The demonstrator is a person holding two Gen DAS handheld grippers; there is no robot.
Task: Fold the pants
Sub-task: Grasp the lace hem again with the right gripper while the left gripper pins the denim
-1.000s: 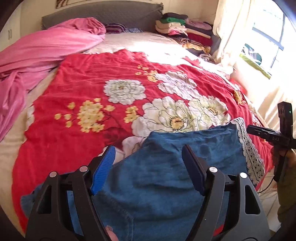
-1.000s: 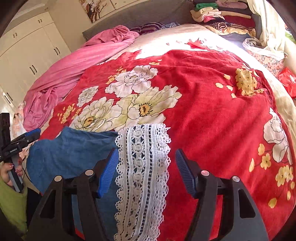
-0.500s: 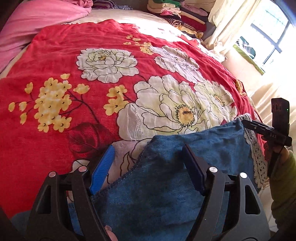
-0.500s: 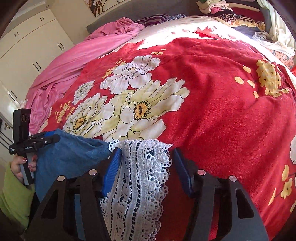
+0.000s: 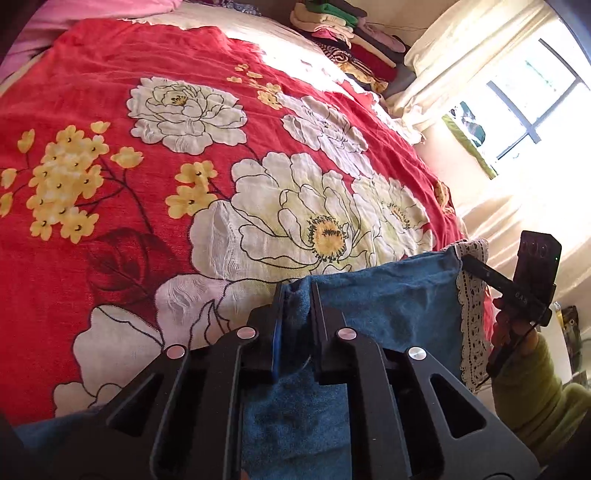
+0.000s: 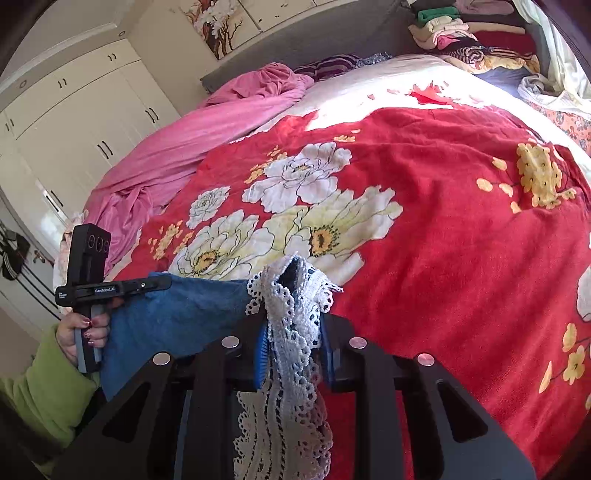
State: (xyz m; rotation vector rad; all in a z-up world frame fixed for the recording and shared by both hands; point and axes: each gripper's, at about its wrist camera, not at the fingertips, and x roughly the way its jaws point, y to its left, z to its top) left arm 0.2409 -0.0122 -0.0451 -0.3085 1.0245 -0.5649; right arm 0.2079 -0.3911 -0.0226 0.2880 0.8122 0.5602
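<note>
Blue denim pants (image 5: 388, 295) with a white lace hem (image 5: 471, 332) lie at the near edge of a red floral bedspread (image 5: 110, 92). My left gripper (image 5: 295, 288) is shut on the denim's top edge, with the cloth pinched between its pads. In the right wrist view the lace hem (image 6: 291, 295) is bunched upward between the blue pads of my right gripper (image 6: 293, 314), whose jaws are closing and press on it. The denim (image 6: 177, 314) stretches left from there to the left gripper (image 6: 162, 283), held by a hand in a green sleeve (image 6: 48, 387).
A crumpled pink sheet (image 6: 184, 155) covers the bed's far left side. Folded clothes (image 6: 461, 33) are stacked at the far right by the headboard. White wardrobes (image 6: 74, 129) stand to the left, and a curtained window (image 5: 535, 110) to the right.
Both grippers went from open to closed on the pants, the left on the denim edge and the right on the lace, which bunched up. The left view dipped closer to the bed.
</note>
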